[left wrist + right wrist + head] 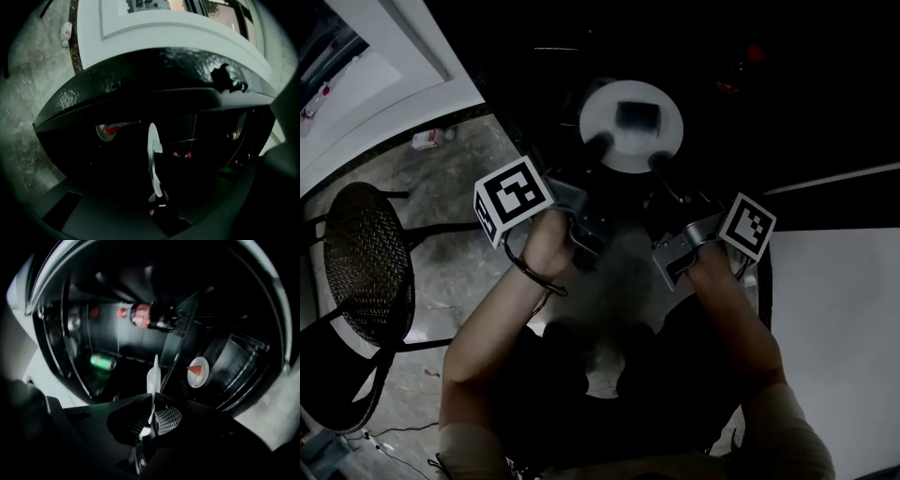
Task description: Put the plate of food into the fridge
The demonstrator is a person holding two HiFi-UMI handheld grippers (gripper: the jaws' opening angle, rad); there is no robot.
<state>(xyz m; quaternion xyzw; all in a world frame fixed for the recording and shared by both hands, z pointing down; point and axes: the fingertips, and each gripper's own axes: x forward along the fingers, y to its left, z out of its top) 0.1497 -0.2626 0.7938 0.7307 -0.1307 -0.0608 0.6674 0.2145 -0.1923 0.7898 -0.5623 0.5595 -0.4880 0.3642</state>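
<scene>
A white plate with a dark piece of food on it is held level in front of the dark, open fridge. My left gripper is shut on the plate's near left rim. My right gripper is shut on its near right rim. The left gripper view shows the plate edge-on, running from the left gripper into the fridge. In the right gripper view the plate is also edge-on, its rim between the ribbed pads of the right gripper.
Inside the fridge are a small plate with a red wedge, a green can and a dark bottle with a red label. A black mesh chair stands on the floor at left. A white surface lies at right.
</scene>
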